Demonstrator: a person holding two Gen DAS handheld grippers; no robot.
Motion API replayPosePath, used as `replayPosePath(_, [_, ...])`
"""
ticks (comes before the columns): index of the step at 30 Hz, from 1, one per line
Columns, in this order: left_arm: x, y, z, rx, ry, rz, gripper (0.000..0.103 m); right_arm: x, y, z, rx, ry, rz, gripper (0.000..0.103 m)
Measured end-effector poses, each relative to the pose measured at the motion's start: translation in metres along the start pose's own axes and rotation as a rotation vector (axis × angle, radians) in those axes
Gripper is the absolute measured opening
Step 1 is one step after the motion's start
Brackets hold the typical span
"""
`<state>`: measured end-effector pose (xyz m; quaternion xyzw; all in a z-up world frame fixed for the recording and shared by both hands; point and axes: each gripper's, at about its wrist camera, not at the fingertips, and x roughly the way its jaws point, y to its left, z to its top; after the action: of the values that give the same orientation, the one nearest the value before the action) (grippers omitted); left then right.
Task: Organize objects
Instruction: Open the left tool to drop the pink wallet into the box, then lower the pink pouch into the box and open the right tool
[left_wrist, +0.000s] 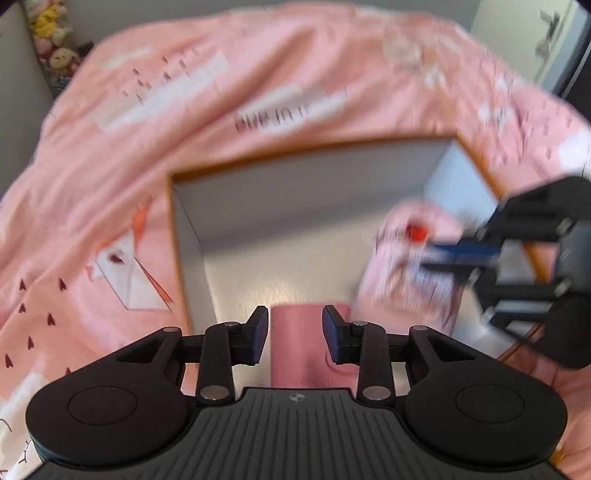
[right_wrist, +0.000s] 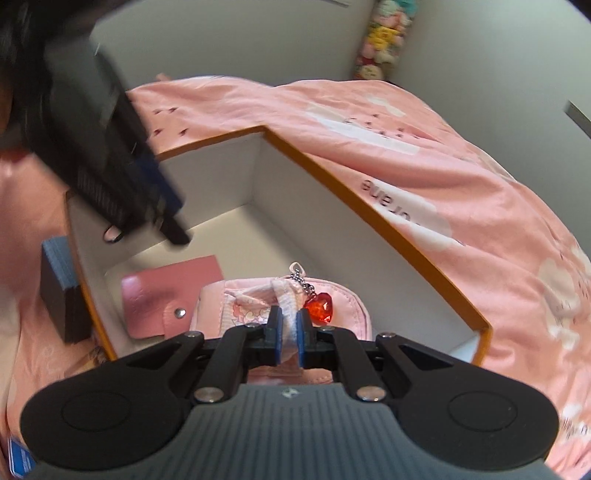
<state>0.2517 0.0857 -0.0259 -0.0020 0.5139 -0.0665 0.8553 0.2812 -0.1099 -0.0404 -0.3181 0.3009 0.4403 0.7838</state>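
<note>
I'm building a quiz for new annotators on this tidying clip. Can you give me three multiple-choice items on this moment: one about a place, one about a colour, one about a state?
1. Where does the flat pink snap-button wallet lie?
A. on the pink bedspread
B. on the floor of the orange-rimmed white box
C. on the dark blue-topped box

2. What colour is the faceted heart charm on the soft pink pouch?
A. red
B. green
C. yellow

3. How is the right gripper?
A. wide open and holding nothing
B. out of view
C. shut on the pouch's fabric tab

Answers: 1 B, the wallet rests inside the box walls. 2 A, the charm shows clear red. 3 C, the blue pads pinch the fabric tab; the left gripper stands open.
</note>
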Motion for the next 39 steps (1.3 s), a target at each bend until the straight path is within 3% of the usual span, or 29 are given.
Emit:
replayPosePath(2, [-0.012,0.009,0.001,-0.043,-0.06,0.007,0.039,0.005,0.003,0.003,-0.058,0.037,0.017,0.008])
replayPosePath(6, [-0.028,0.035,-0.003,-0.143,-0.14,0.053,0.05,0.018,0.004,0.008,-0.207,0.115,0.066,0.008])
replayPosePath(11, [-0.019,0.057,-0.01,-0.247,-0.144,0.036,0.05,0.034,0.014,0.011,-0.38,0.151,0.167,0.008])
replayPosePath(14, [-0.015,0.064,-0.019,-0.29,-0.145,0.008,0.05,0.043,0.021,0.014,-0.408,0.146,0.221,0.008])
replayPosePath(21, [-0.006,0.069,-0.03,-0.326,-0.146,-0.033,0.05,0.058,0.03,0.023,-0.425,0.11,0.257,0.008])
replayPosePath(28, [-0.001,0.073,-0.035,-0.358,-0.148,-0.073,0.049,0.063,0.046,0.025,-0.473,0.072,0.25,0.008])
replayPosePath(34, [-0.003,0.073,-0.038,-0.371,-0.16,-0.086,0.048,0.04,0.043,0.029,-0.502,0.039,0.244,0.008])
replayPosePath(39, [-0.009,0.07,-0.041,-0.41,-0.186,-0.064,0.048,0.022,0.038,0.048,-0.467,-0.04,0.254,0.008])
